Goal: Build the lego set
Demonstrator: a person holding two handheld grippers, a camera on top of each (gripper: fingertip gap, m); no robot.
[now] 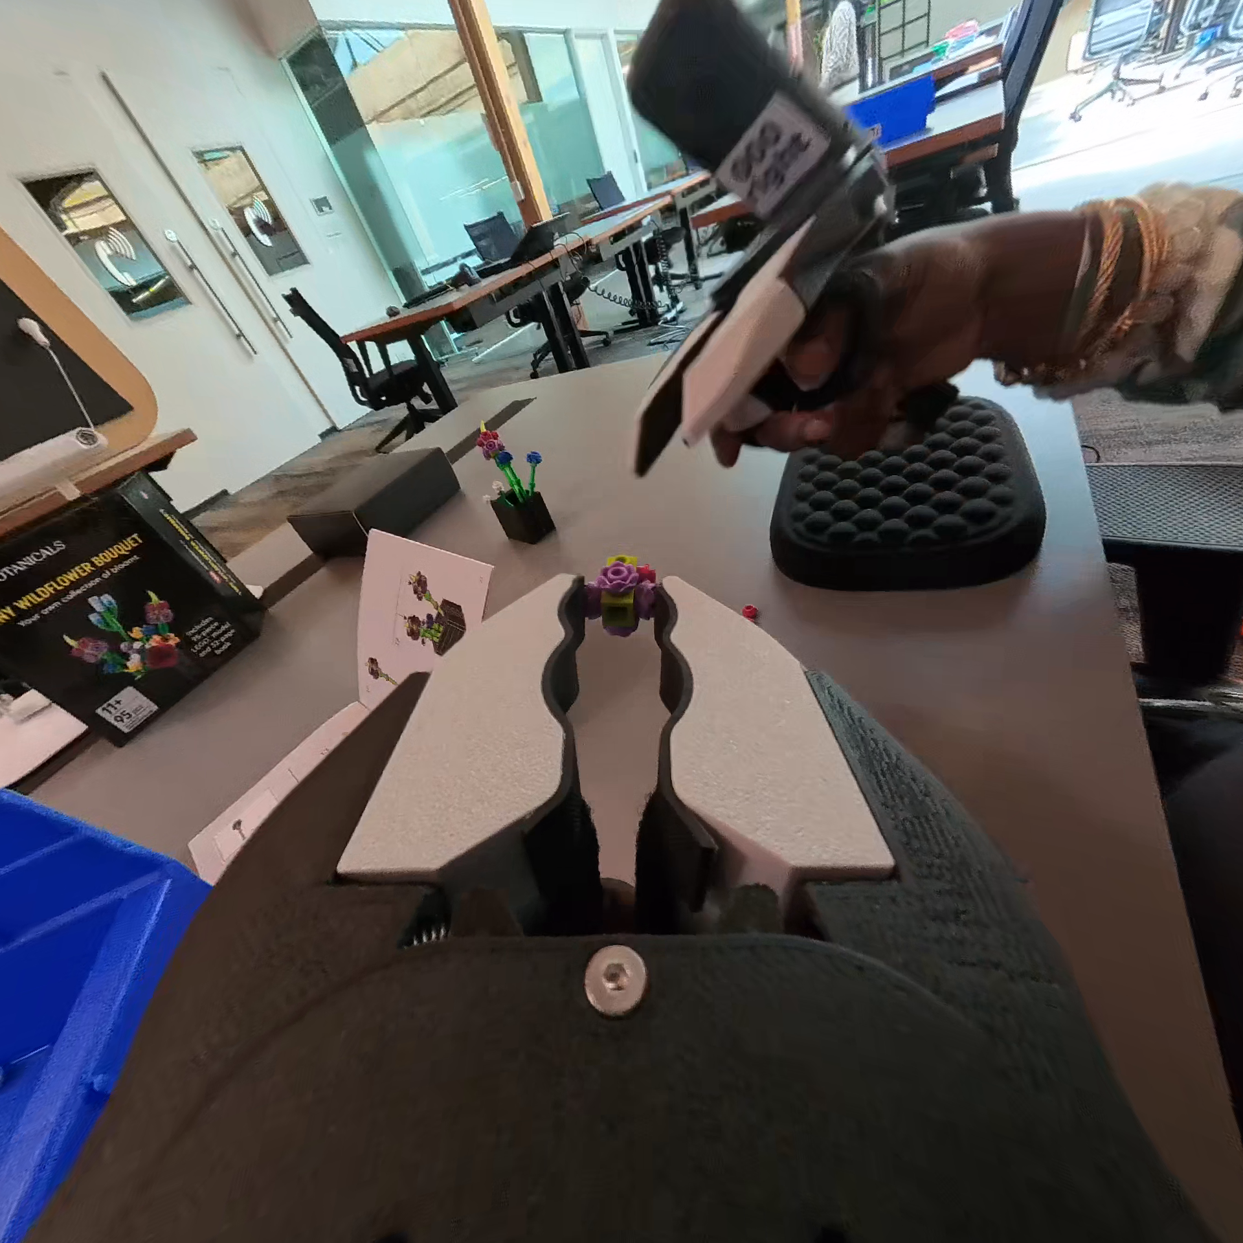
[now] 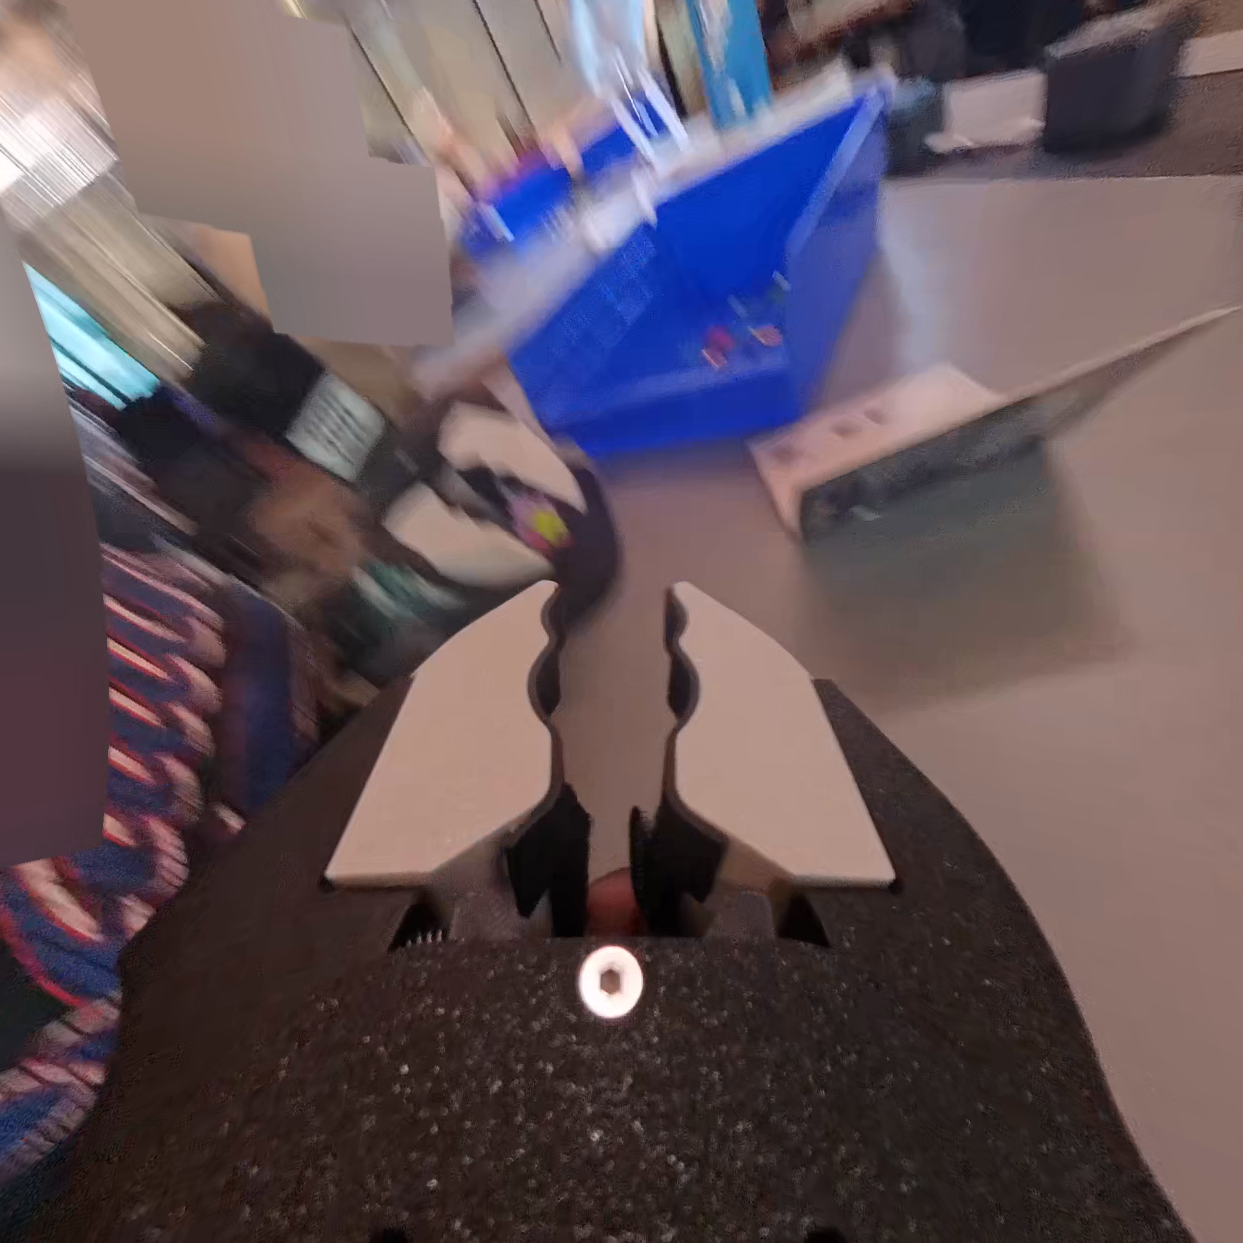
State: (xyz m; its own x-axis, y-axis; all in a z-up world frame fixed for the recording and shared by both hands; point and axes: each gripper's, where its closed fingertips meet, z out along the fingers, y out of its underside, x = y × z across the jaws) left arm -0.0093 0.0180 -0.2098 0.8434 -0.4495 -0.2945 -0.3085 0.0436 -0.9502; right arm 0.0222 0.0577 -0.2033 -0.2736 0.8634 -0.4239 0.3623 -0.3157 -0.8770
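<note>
Holding purple flower cluster in left hand-held gripper; right hand-held gripper open, empty. Partly done: black pot with stems standing on worktop, cluster unattached.

Smeared by motion across nearly the whole right wrist view — blue bin streaked, small coloured bits inside it too blurred to name. Propped booklet soft-edged, its pages unreadable. Left tongs reduced to a dark smudge with a yellow-green speck (open or closed: impossible to tell there). Cut off at the left edge of the left wrist view: black box and blue bin. Lower half of the purple flower cluster hidden between the fingers. Tiny red piece on the table — shape too small to make out.
</note>
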